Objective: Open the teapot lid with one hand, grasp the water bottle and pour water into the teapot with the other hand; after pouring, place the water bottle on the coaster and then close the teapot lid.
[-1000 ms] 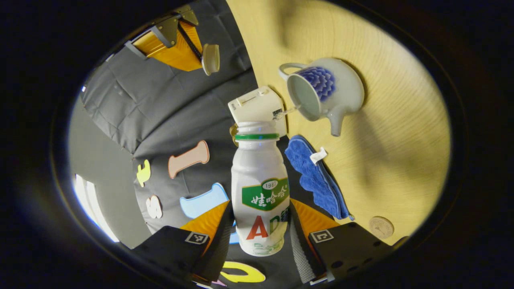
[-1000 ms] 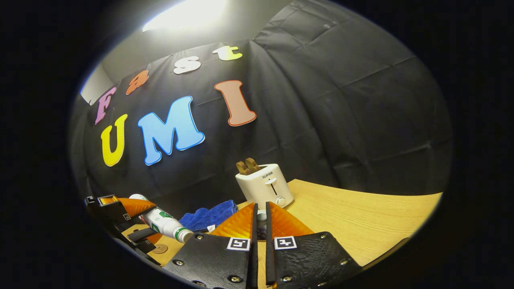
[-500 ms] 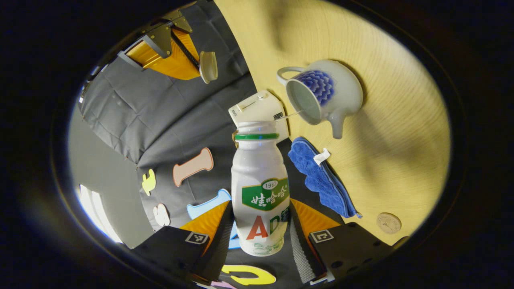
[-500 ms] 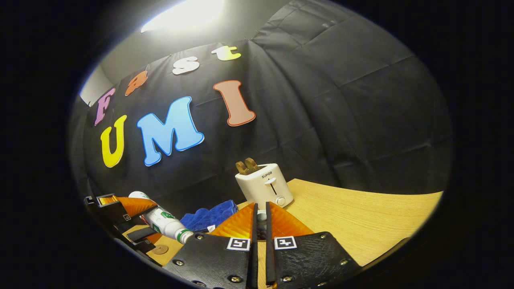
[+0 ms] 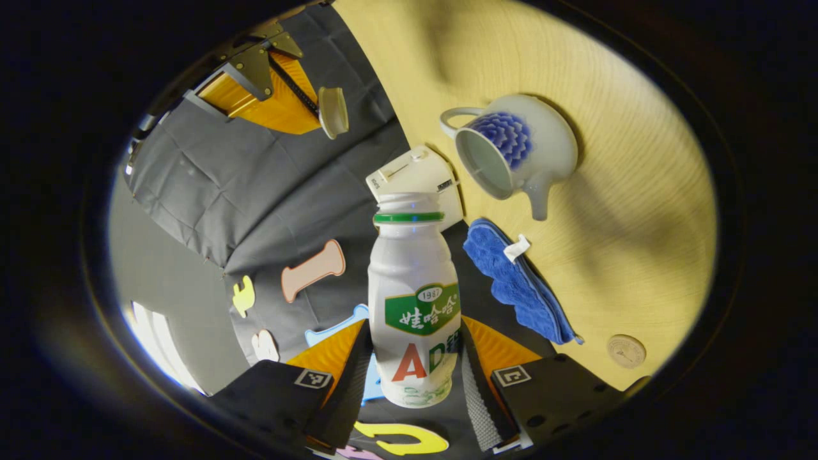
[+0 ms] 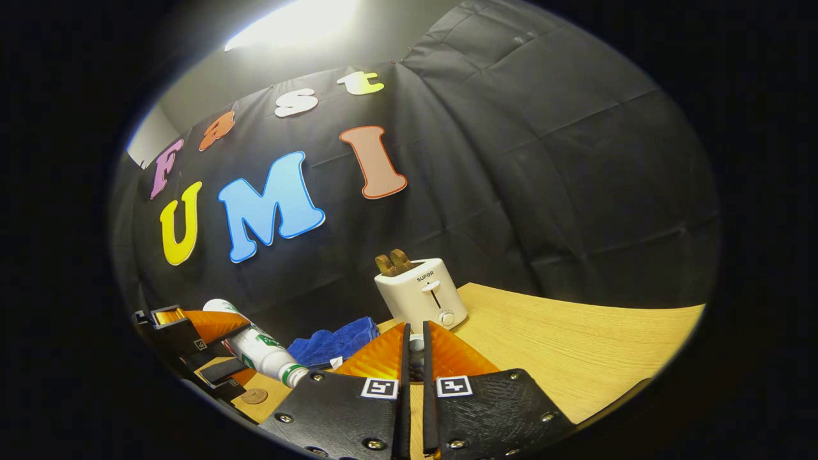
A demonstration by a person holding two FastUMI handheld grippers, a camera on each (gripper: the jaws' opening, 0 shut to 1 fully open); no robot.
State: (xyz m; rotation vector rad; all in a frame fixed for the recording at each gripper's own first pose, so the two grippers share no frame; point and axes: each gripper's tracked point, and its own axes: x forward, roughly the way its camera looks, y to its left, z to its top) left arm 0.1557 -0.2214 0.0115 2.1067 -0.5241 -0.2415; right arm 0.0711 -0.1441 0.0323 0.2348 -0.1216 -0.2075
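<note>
Water inside the bottle point(image 5: 414, 300) cannot be judged through its opaque white body, and none shows at the mouth. The left gripper point(image 5: 412, 367) pinches the bottle's lower half between both fingers; in the right gripper view the bottle point(image 6: 261, 345) lies tilted, its open green-ringed mouth pointing down toward the table point(image 6: 575, 345), long axis slanting from the gripper to the mouth. In the left gripper view that mouth aims toward the teapot point(image 5: 514, 150), apart from it. The teapot stands open on the table point(image 5: 626, 211), its inside pale and its fill level unclear, spout toward the blue cloth point(image 5: 517, 284). The right gripper point(image 6: 414, 358) is pressed nearly together on something small, mostly hidden by its own fingers; the left gripper view shows it holding the lid point(image 5: 333, 112) aloft. The coaster point(image 5: 625, 351) lies bare near the table's edge. A toaster point(image 6: 422, 297) holds toast by the wall.
</note>
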